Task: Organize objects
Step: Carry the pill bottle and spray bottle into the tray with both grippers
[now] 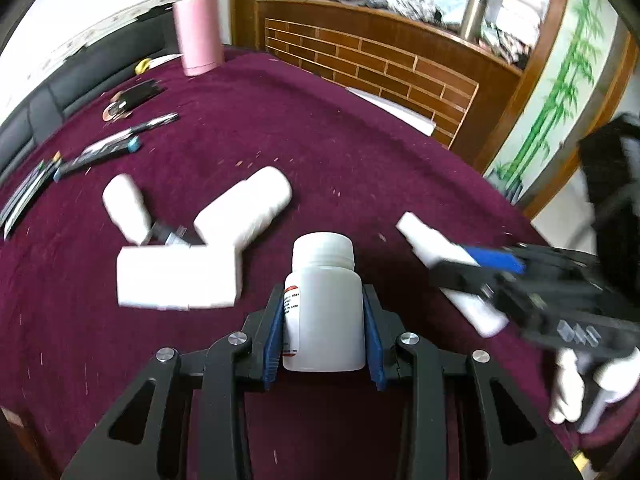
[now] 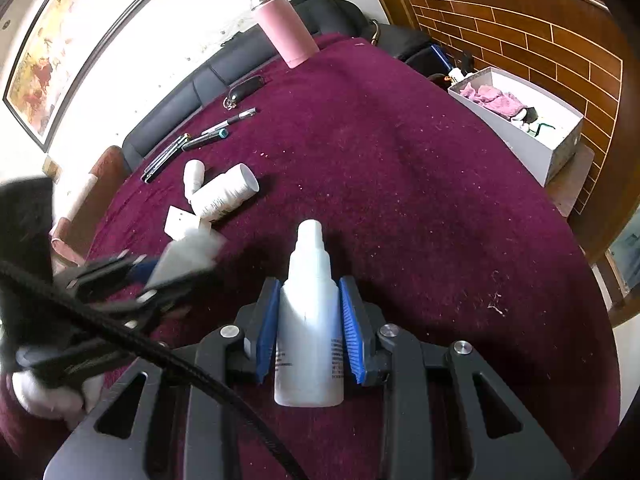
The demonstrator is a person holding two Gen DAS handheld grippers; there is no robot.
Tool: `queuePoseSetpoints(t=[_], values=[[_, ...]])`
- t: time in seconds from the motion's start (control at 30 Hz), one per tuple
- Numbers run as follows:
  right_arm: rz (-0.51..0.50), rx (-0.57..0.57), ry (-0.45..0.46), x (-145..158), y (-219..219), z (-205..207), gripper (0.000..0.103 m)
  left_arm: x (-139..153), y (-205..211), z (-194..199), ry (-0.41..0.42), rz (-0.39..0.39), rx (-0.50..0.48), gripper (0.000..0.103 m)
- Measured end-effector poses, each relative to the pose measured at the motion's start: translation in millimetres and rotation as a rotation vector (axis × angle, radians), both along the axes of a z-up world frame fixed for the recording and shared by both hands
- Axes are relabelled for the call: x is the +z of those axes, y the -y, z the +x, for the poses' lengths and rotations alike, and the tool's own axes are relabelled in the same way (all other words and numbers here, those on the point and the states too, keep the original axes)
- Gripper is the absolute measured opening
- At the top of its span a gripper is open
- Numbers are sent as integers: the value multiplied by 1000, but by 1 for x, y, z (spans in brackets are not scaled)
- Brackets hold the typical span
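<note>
My left gripper [image 1: 323, 300] is shut on a white pill bottle [image 1: 323, 304] with a white cap, held above the dark red tablecloth. My right gripper [image 2: 310, 304] is shut on a white spray bottle [image 2: 310, 320], nozzle pointing forward. In the left wrist view the right gripper [image 1: 476, 268] with the spray bottle [image 1: 428, 244] shows at the right. In the right wrist view the left gripper [image 2: 140, 276] with the pill bottle [image 2: 188, 256] shows blurred at the left. On the cloth lie a large white bottle [image 1: 248, 208], a small white bottle [image 1: 126, 208] and a white box [image 1: 176, 276].
A pink thermos [image 1: 198, 34] stands at the table's far edge. Several pens [image 1: 108, 148] and a black key case [image 1: 136, 96] lie at the far left. A white open box [image 2: 520, 120] with a pink cloth sits beyond the table's right edge. A wooden cabinet [image 1: 380, 64] stands behind.
</note>
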State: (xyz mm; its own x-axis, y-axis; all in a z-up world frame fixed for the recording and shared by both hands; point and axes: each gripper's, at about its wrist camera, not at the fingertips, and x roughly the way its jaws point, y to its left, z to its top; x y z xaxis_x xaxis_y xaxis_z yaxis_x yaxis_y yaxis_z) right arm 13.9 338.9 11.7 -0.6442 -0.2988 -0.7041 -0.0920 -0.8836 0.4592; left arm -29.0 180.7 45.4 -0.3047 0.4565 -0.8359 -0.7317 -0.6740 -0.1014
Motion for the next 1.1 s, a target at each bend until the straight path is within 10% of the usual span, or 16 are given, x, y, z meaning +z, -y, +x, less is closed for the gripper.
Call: queuePoseSetpoints(t=[0.3,0.6,1.1], values=[[95,14,1,4,15,-1,28,39,113,71,5,187,155,30],[-223,140,41,3,36,13,28,69,269,113,-99,251,438,31],[-375,546,61,55,238,7,28,15,414,110,-40,225,784,31]])
